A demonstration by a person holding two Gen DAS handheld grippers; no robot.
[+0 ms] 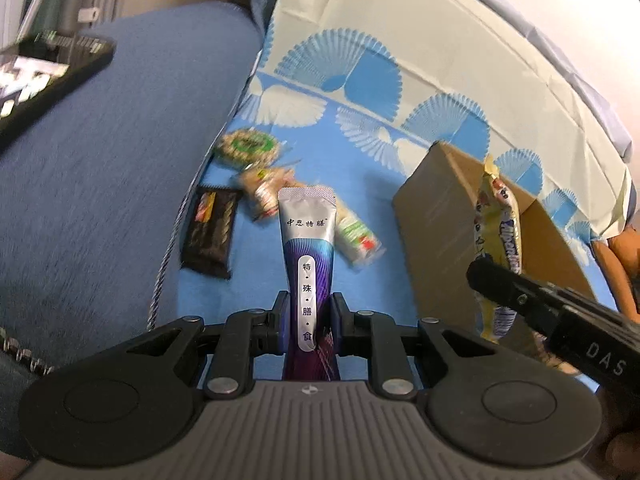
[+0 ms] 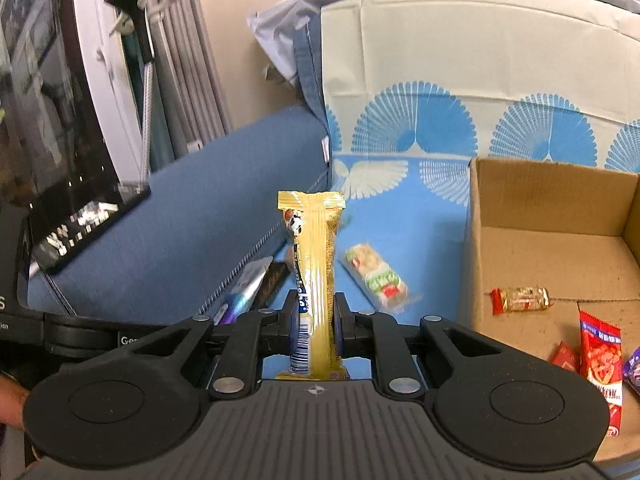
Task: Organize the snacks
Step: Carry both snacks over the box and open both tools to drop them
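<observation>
My left gripper (image 1: pixel 307 320) is shut on a silver and purple sachet (image 1: pixel 307 240) that stands up between its pads, above the blue patterned cloth (image 1: pixel 360 152). My right gripper (image 2: pixel 316 320) is shut on a long yellow snack bar (image 2: pixel 316 248); the same yellow snack bar (image 1: pixel 496 232) and the right gripper's fingers (image 1: pixel 504 280) show at the right of the left wrist view. A cardboard box (image 2: pixel 552 240) lies to the right. It holds a small gold candy (image 2: pixel 520 300) and a red packet (image 2: pixel 600 364). Loose on the cloth lie a green and white cracker pack (image 2: pixel 376 276), a black packet (image 1: pixel 210 232) and a round green pack (image 1: pixel 248 146).
A blue cushion (image 1: pixel 120 160) borders the cloth on the left, with a black device (image 1: pixel 48 76) on it. A pale backrest (image 2: pixel 480 48) rises behind the cloth. The left gripper's sachet (image 2: pixel 244 288) shows low at the left of the right wrist view. A hand (image 2: pixel 12 400) shows bottom left.
</observation>
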